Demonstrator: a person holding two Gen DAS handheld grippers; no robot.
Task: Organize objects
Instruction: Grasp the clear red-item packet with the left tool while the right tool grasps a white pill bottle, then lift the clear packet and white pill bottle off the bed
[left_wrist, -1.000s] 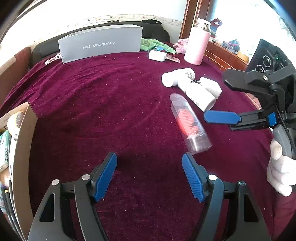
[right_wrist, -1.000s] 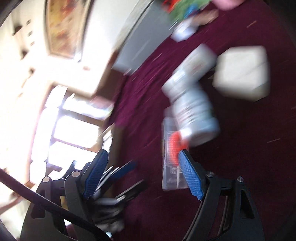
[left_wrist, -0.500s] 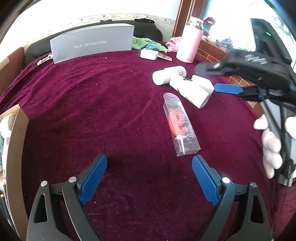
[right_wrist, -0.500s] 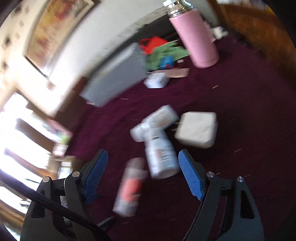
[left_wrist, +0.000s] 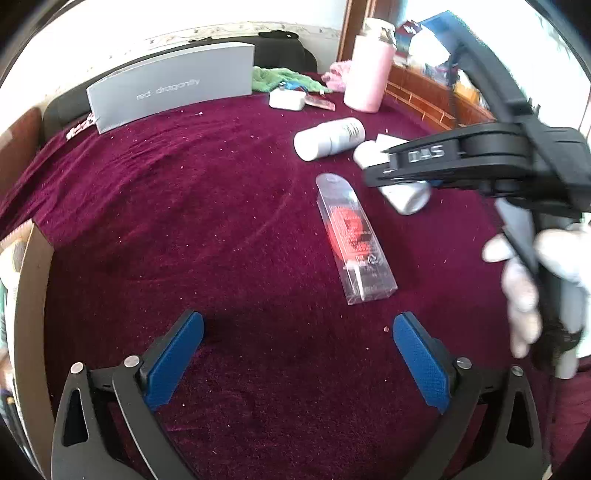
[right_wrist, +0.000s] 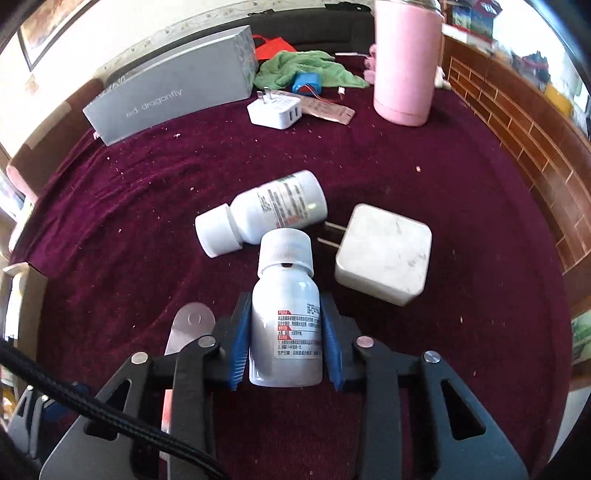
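right gripper (right_wrist: 284, 341) closing on white bottle (right_wrist: 286, 332); left gripper (left_wrist: 295, 365) opening, empty

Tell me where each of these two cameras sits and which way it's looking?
Left wrist: sits on the left gripper, looking down over the maroon cloth at a clear package; its blue pads, opening, have nothing between them, and the gloved hand carrying the right gripper shows.
Right wrist: sits on the right gripper, looking down its pads closing on a white bottle.
Shared: second bottle, grey box, pink flask.
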